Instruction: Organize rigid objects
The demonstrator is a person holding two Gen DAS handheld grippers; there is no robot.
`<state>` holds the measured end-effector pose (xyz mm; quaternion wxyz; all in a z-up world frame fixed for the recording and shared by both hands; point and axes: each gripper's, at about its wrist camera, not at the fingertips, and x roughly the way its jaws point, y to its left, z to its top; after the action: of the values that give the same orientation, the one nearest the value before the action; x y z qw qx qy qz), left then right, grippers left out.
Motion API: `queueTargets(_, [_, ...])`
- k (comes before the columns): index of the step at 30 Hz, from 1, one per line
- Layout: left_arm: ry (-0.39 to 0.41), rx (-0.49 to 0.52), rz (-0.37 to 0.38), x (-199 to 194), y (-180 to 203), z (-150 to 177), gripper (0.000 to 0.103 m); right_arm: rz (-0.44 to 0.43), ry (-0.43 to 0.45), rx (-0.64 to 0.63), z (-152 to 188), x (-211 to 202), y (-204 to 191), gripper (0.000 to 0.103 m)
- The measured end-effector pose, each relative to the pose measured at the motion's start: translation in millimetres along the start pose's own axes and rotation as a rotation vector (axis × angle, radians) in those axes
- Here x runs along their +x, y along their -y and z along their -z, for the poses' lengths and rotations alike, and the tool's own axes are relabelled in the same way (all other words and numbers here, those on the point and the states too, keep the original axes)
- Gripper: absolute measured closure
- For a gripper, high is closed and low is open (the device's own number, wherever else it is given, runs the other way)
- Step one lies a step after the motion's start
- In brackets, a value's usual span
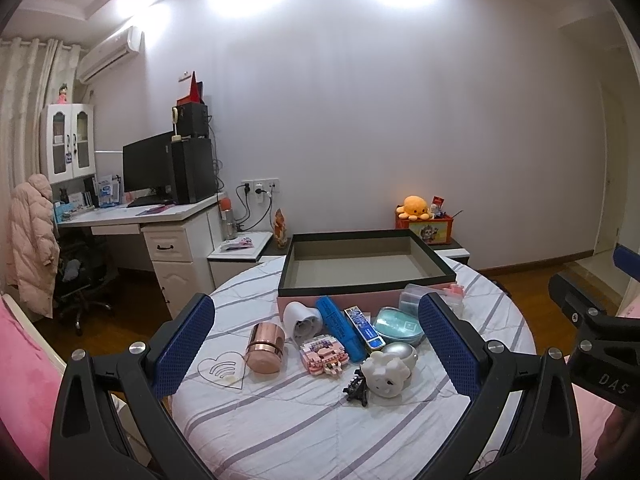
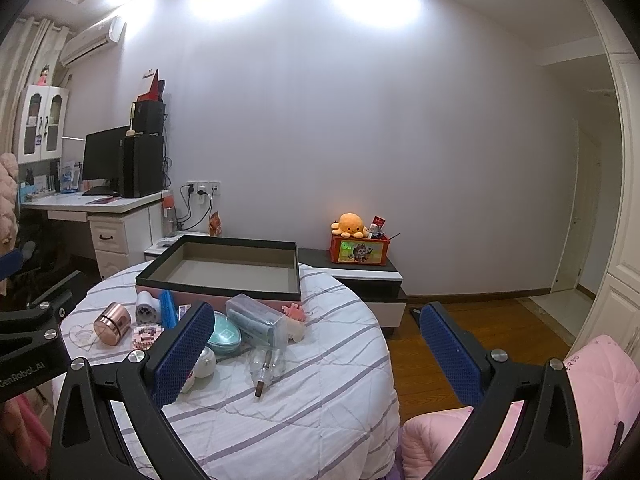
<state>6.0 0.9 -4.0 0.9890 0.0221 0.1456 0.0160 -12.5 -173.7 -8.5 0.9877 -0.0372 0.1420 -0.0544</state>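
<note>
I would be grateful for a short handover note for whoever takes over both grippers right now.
Left gripper: open, holding nothing, hanging over the near side of the table.
Right gripper: open, holding nothing, at the table's right edge.
The box at the far side of the table has nothing in it.
The items lie loose in front of it: copper canister, white heart-shaped holder, blue case, pink brick model, teal oval case, white figurine, clear case, glass bulb.
Done: nothing packed yet.
Left: presumably move every item into the box.
</note>
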Motion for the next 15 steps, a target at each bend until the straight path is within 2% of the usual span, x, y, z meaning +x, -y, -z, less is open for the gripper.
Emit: queueTargets(15, [-0.002, 0.006, -0.003, 0.8, 0.8, -0.7, 0.000, -0.005, -0.010, 0.001, 0.4, 0.3, 0.8, 0.000])
